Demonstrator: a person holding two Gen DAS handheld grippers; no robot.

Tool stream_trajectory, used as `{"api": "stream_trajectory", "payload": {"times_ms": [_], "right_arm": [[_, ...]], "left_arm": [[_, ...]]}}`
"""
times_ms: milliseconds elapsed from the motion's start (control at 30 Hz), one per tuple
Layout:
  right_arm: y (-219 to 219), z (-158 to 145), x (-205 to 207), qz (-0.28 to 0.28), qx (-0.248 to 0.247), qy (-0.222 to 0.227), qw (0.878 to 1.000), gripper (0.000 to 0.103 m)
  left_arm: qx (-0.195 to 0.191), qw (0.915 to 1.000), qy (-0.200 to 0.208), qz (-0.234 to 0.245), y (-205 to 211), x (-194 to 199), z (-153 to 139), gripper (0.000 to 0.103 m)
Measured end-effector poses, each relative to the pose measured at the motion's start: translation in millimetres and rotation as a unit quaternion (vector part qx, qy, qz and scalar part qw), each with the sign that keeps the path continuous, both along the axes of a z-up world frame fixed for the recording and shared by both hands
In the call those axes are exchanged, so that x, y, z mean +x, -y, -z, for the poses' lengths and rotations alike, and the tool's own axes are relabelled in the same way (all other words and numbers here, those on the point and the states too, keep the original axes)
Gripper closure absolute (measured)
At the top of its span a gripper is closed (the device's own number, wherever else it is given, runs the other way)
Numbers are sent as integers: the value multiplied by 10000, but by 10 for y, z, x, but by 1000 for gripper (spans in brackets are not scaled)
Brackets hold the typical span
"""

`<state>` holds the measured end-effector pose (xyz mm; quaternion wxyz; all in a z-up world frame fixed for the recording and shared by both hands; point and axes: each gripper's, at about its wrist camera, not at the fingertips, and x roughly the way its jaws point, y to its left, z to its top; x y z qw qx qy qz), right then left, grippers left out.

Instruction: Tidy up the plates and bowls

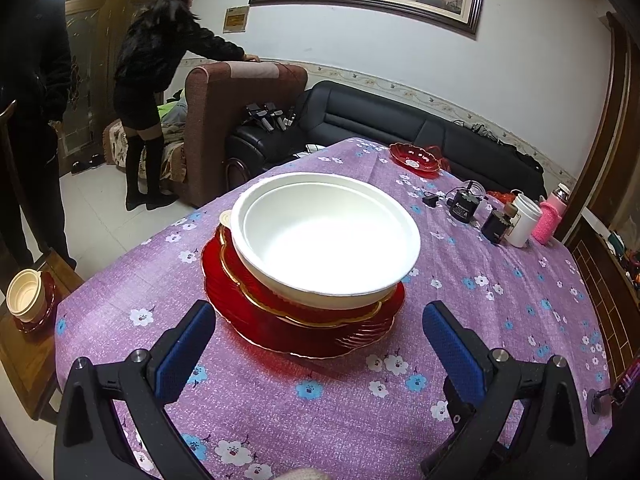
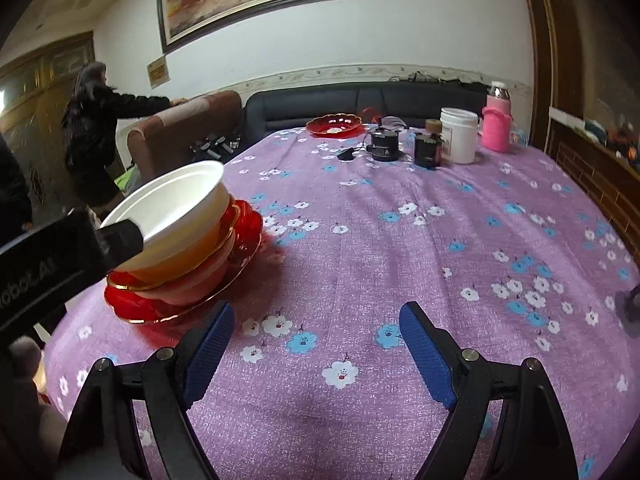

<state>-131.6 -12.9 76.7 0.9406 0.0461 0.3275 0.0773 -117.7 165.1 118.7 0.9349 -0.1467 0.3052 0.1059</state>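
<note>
A white bowl [image 1: 324, 236] sits on top of a stack of red gold-rimmed plates [image 1: 280, 328] on the purple flowered tablecloth [image 1: 320, 400]. My left gripper [image 1: 318, 328] is open and empty, just short of the stack's near edge. In the right wrist view the same white bowl [image 2: 180, 204] and the red plates [image 2: 168, 304] stand at the left. My right gripper [image 2: 316, 338] is open and empty over bare cloth, to the right of the stack. Another red plate [image 1: 414, 158] lies at the table's far edge; it also shows in the right wrist view [image 2: 334, 125].
A white jar [image 2: 459, 135], a pink bottle [image 2: 497, 120], two dark jars [image 2: 428, 148] and a small black adapter stand at the far right of the table. Cream bowls [image 1: 26, 296] sit on a side stand at left. Sofas and two people are behind.
</note>
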Motion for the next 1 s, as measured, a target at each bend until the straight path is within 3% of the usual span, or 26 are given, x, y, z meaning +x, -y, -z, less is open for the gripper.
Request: {"api": "stream_trajectory", "payload": {"times_ms": [333,1000], "right_arm": [[-152,62,-28,-321,-72,-114,9994,14],[-152,126,-56,-462,-3,-171,9988,14]], "left_arm": [[-31,10000,-18,-5,-22,-18,9,0],[-18,9998,-20,-206,-100,6,-14,0]]}}
